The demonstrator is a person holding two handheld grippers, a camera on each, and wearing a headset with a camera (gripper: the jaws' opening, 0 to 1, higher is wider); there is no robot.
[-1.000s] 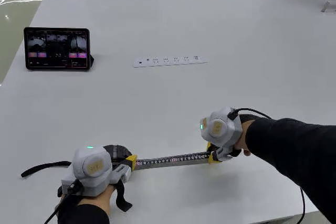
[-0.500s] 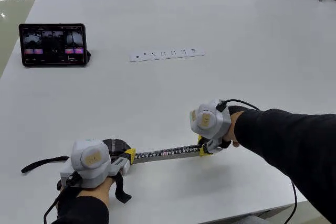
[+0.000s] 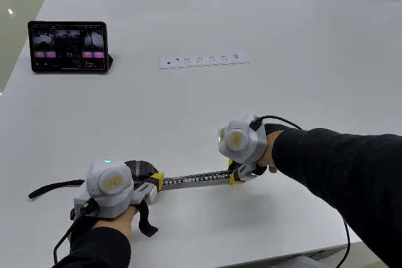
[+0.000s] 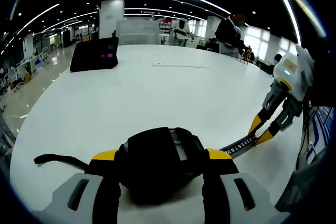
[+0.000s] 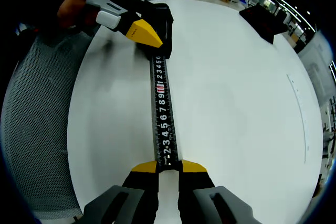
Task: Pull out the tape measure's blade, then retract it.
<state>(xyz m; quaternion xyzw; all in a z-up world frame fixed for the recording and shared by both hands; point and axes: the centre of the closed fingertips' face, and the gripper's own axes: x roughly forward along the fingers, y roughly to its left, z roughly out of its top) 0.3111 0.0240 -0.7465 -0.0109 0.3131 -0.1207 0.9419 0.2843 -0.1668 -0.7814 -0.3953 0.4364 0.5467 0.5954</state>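
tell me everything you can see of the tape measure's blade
The blade is a narrow, pale, metal-looking strip printed with black numerals and one red mark. It is part way out of the black case, which sits gripped between the yellow-tipped jaws of the left gripper. It runs straight and low over the white table to the right gripper, whose jaws are shut on its free end. Whether it rests on the table I cannot tell.
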